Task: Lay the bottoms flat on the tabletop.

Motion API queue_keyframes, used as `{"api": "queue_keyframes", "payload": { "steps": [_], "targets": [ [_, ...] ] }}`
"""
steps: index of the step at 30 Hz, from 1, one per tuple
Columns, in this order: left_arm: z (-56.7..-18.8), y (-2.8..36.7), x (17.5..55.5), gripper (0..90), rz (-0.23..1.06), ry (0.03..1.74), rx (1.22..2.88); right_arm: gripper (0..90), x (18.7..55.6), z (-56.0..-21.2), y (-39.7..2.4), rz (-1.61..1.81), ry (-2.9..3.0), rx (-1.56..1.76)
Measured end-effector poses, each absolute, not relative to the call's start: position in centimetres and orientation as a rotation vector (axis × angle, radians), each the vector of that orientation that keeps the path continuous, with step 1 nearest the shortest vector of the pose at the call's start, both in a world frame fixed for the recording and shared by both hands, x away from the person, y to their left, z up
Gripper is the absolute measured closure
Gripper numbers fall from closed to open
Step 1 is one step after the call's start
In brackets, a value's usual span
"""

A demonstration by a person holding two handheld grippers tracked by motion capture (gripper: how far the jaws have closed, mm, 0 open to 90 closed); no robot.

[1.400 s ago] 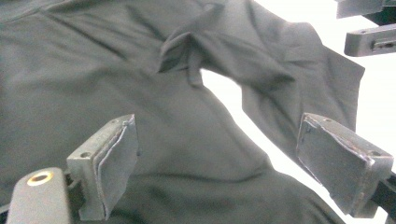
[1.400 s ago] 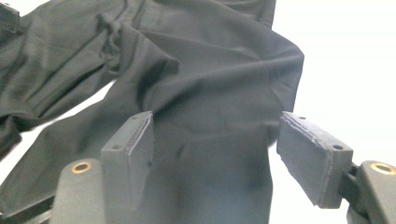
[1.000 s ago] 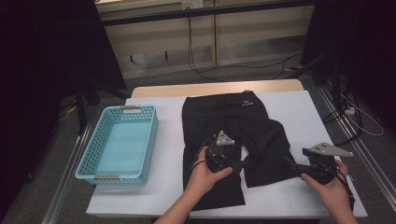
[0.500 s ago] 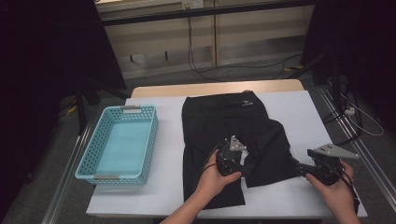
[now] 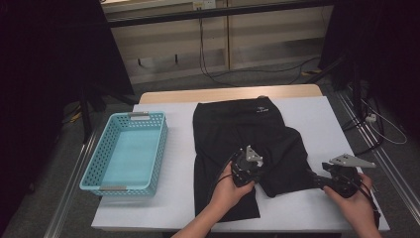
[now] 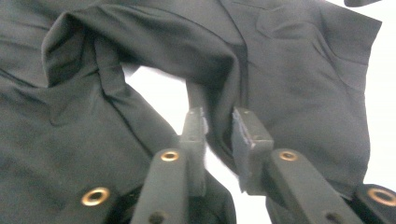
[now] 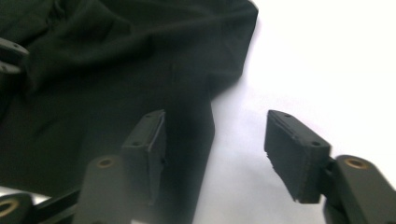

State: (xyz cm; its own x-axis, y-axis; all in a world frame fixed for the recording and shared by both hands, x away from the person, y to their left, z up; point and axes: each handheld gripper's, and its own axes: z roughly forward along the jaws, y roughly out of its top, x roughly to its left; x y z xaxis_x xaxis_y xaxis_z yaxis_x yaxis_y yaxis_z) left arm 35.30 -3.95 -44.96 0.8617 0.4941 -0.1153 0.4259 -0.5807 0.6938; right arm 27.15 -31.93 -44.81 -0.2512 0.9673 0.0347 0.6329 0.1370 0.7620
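Black shorts [image 5: 247, 134]: spread flat, one leg rumpled w/ folds.

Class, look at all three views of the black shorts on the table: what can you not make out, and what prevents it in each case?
- High view: the small logo on the shorts is too small to read.
- High view: the left claw tips are hidden under its own body.
- Left gripper view: whether the pads already pinch the fabric fold; blur.
- Right gripper view: the shorts' edge behind one blurred finger.
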Motion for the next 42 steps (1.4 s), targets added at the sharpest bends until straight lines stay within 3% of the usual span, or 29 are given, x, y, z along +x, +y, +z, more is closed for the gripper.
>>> {"api": "queue_keyframes", "payload": {
  "steps": [11, 15, 18, 20, 23, 26, 29, 32, 34, 42],
  "targets": [
    [-44.0, -2.4, 35.7, 90.0, 0.069, 0.712, 2.231, 58.6, 27.3, -45.5, -31.8, 0.902, 2.014, 1.558],
    [-44.1, -2.3, 35.7, 90.0, 0.043, 0.711, 2.219, 66.0, 27.3, -45.5, -31.9, 0.914, 2.016, 1.561],
    [-44.0, -2.5, 35.7, 79.4, 0.023, 0.695, 2.209, 74.5, 27.2, -45.5, -31.8, 0.932, 2.039, 1.55],
    [-44.1, -2.8, 35.6, 66.0, 0.024, 0.678, 2.2, 78.5, 27.2, -45.5, -31.7, 0.93, 2.046, 1.544],
    [-44.5, -3.2, 35.5, 58.0, 0.041, 0.667, 2.211, 83.8, 27.2, -45.5, -31.6, 0.943, 2.057, 1.546],
    [-45.0, -3.7, 35.5, 58.3, 0.045, 0.667, 2.223, 88.7, 27.3, -45.6, -31.6, 0.957, 2.065, 1.546],
    [-45.3, -4.1, 35.5, 62.1, 0.044, 0.694, 2.234, 89.9, 27.4, -45.6, -31.6, 0.963, 2.075, 1.534],
    [-45.2, -3.9, 35.7, 79.2, -0.002, 0.732, 2.236, 90.0, 27.4, -45.4, -31.7, 0.978, 2.091, 1.543],
    [-45.2, -3.7, 35.8, 85.6, -0.01, 0.74, 2.238, 90.0, 27.3, -45.3, -31.9, 0.988, 2.091, 1.551],
    [-43.8, -3.2, 35.2, 87.2, -0.106, 0.728, 2.163, 90.0, 25.3, -43.5, -33.1, 1.025, 2.061, 1.52]
  ]
}}
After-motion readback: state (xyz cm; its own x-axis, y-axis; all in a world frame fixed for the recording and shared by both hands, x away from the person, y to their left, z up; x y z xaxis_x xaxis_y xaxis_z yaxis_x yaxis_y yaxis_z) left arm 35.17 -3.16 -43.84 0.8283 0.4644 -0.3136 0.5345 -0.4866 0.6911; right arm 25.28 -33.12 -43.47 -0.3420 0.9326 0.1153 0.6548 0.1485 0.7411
